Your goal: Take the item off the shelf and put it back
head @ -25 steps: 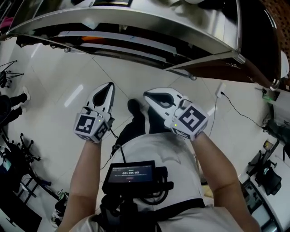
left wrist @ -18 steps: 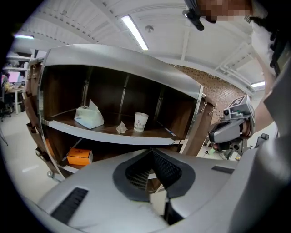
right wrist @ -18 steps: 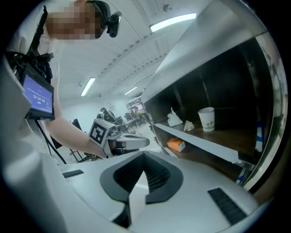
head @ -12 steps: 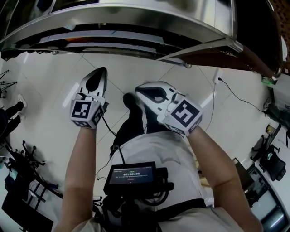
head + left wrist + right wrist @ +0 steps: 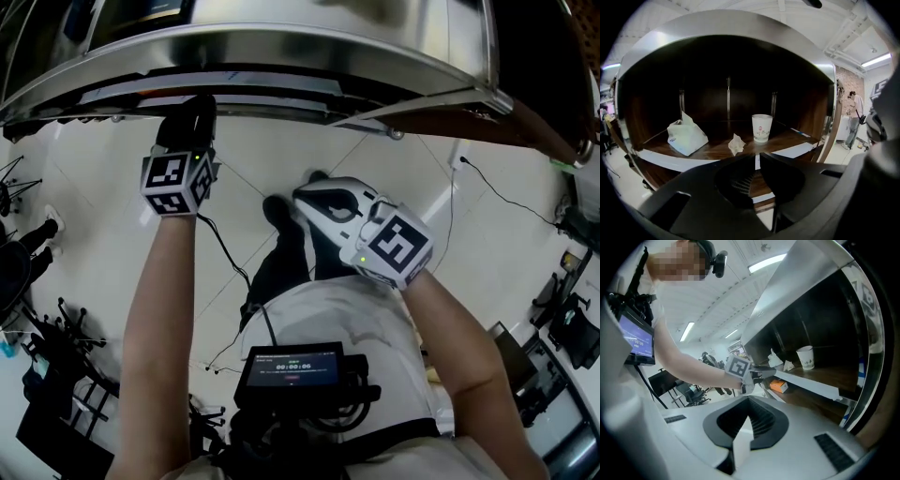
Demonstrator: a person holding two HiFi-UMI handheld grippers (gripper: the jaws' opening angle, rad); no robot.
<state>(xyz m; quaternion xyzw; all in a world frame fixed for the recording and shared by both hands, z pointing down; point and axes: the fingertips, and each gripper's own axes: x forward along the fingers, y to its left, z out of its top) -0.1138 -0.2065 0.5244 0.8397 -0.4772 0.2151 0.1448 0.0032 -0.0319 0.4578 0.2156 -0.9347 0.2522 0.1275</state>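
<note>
A white paper cup (image 5: 761, 128) with a red print stands upright on the dark wooden shelf board (image 5: 792, 140). A crumpled tissue (image 5: 737, 144) and a white tissue pack (image 5: 686, 137) lie to its left. My left gripper (image 5: 757, 160) points at the shelf, still short of the cup. Its jaws have just been opening to a narrow slit with nothing between them. In the head view the left gripper (image 5: 194, 108) reaches to the shelf's steel rim (image 5: 281, 52). My right gripper (image 5: 317, 202) hangs lower, shut and empty. From the right gripper view, the cup (image 5: 805, 357) stands beyond the left gripper (image 5: 768, 372).
An orange box (image 5: 778, 386) lies on a lower shelf. A small screen (image 5: 292, 364) sits at the person's chest, and cables trail over the pale tiled floor (image 5: 112, 244). Office chairs and stands crowd the left. Another person (image 5: 855, 119) stands far to the right.
The left gripper has moved up the head view from beside the right one to the shelf's rim. The right gripper has barely shifted.
</note>
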